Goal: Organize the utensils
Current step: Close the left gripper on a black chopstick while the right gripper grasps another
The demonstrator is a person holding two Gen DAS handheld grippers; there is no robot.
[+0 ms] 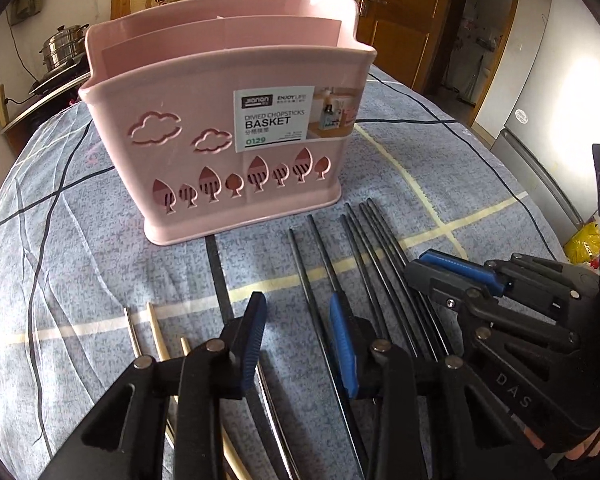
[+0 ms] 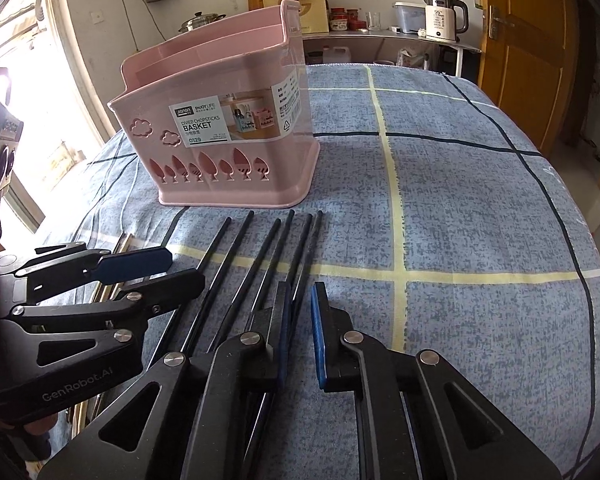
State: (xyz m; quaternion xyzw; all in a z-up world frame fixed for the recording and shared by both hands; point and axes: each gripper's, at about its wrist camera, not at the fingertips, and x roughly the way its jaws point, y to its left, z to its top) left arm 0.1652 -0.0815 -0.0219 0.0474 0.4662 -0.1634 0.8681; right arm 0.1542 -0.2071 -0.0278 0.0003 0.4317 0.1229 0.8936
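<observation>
Daylight fills both pictures. In the right wrist view a window at the left edge is blown out to white, with detail around it washed away. In the left wrist view a patch of glare sits on the pale fridge at the right. The checked cloth is evenly lit, with only soft, faint shadows under the pink basket. Both lenses bend straight lines strongly toward the edges, and dark rounded corners frame each picture. The middle is fairly sharp; the basket's label reads clearly, while the black tongs closest to each lens look a little soft.
</observation>
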